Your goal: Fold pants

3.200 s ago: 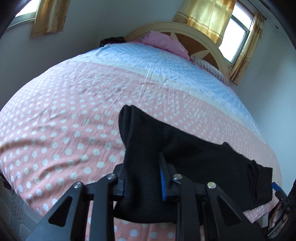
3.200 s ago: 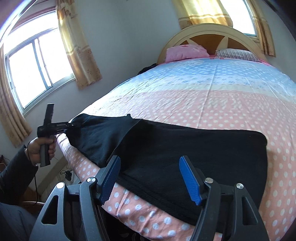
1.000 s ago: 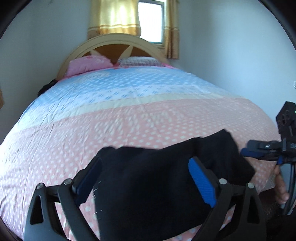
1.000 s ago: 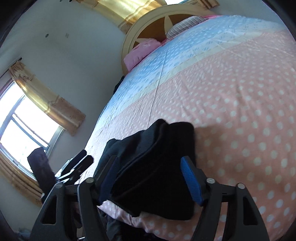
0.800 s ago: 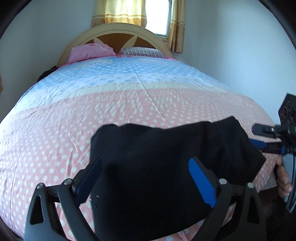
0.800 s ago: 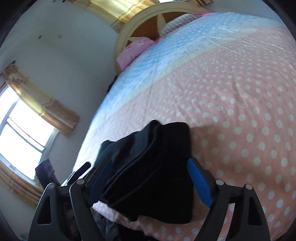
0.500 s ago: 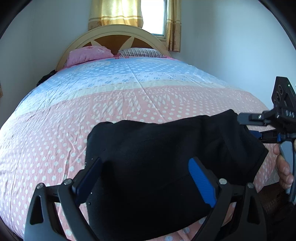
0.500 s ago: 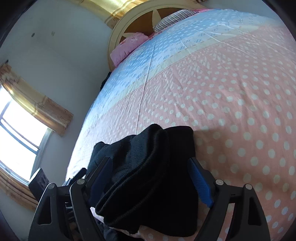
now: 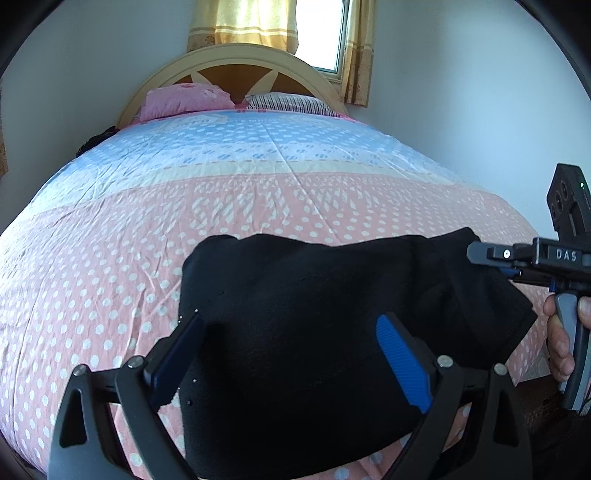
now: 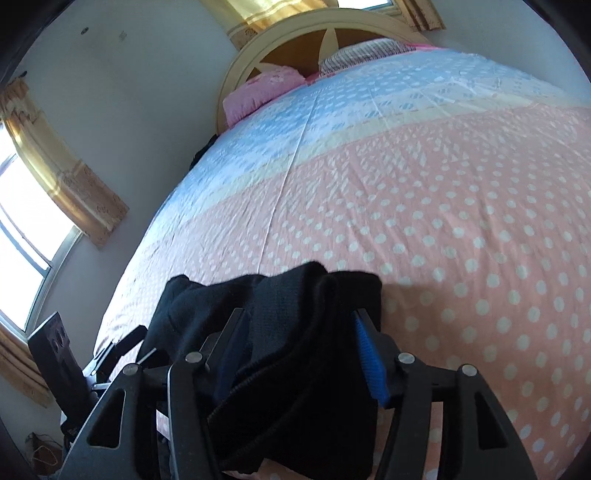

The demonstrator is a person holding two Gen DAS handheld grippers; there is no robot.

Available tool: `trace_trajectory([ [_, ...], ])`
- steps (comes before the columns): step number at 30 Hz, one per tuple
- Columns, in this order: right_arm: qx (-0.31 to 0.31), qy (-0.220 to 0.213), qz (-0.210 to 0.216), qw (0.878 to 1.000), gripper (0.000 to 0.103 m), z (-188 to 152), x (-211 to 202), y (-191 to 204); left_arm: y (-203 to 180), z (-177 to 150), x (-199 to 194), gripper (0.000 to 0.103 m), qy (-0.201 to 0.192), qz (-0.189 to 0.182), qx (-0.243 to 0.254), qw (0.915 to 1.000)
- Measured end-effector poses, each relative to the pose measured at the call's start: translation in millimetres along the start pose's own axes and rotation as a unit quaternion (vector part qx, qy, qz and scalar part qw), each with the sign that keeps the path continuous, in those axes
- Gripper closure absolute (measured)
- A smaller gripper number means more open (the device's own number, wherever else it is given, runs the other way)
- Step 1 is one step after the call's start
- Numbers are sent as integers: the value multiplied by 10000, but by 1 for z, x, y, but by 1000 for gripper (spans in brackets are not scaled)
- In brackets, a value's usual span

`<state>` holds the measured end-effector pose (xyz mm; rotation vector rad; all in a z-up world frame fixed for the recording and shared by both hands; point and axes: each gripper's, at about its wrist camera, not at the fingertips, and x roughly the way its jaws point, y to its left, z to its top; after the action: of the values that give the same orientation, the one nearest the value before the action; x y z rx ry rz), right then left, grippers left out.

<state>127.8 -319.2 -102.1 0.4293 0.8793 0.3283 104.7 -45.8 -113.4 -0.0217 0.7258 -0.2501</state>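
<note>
L gripper (image 9: 291, 354) wide apart over black pants (image 9: 314, 332); R gripper (image 10: 301, 354) clamped on pants' edge.

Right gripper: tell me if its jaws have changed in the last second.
Yes. The right gripper has narrowed its jaws around the pants at the bed's near edge; a second ago they stood wider apart.

Home bedroom, made bed (image 9: 258, 192), pillows (image 9: 184, 99), wooden headboard (image 9: 236, 59), curtained window (image 9: 317, 33)
</note>
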Motion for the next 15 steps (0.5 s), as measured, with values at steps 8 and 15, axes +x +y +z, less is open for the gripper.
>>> trace_trajectory([
  [8,-439,-582,341,9968,82,8,-26,14,16,-2,6,6,39,102,-233,9997],
  [15,-225,-252,-465,9983,47,0,1,-28,17,-10,14,6,178,103,-176,9996],
])
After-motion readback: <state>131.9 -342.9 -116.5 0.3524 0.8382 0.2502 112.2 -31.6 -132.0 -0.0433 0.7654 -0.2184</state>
